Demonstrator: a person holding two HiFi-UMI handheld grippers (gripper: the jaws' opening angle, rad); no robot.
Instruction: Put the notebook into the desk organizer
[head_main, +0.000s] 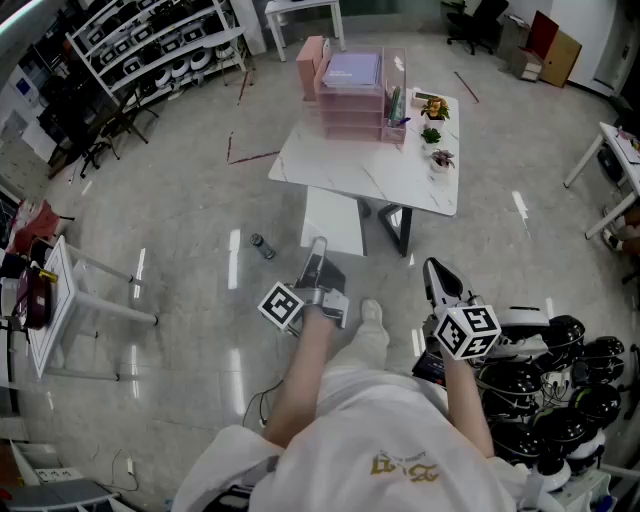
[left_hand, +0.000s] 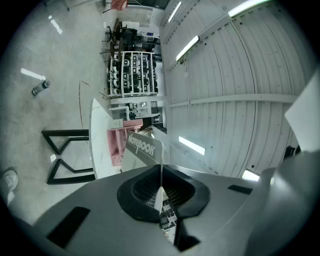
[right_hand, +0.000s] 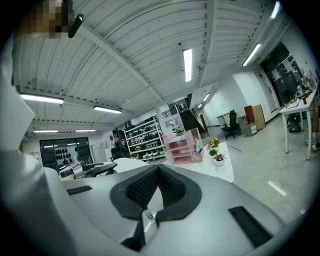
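Notebook gripped, organizer well apart

My left tongs pinch the notebook by its edge, ready for slotting into the pink desk organizer; my right tongs are closed, empty.

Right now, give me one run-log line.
left gripper: shut on notebook | right gripper: shut, empty | organizer: on table, ahead | notebook not yet in organizer

Person: white shirt, gold print on it toward 6 o'clock. Pale trousers, white shoe at 12 o'clock of them. Left gripper and right gripper: smooth grey shells, black ribbed pads. Each carries a white cube with black square markers.
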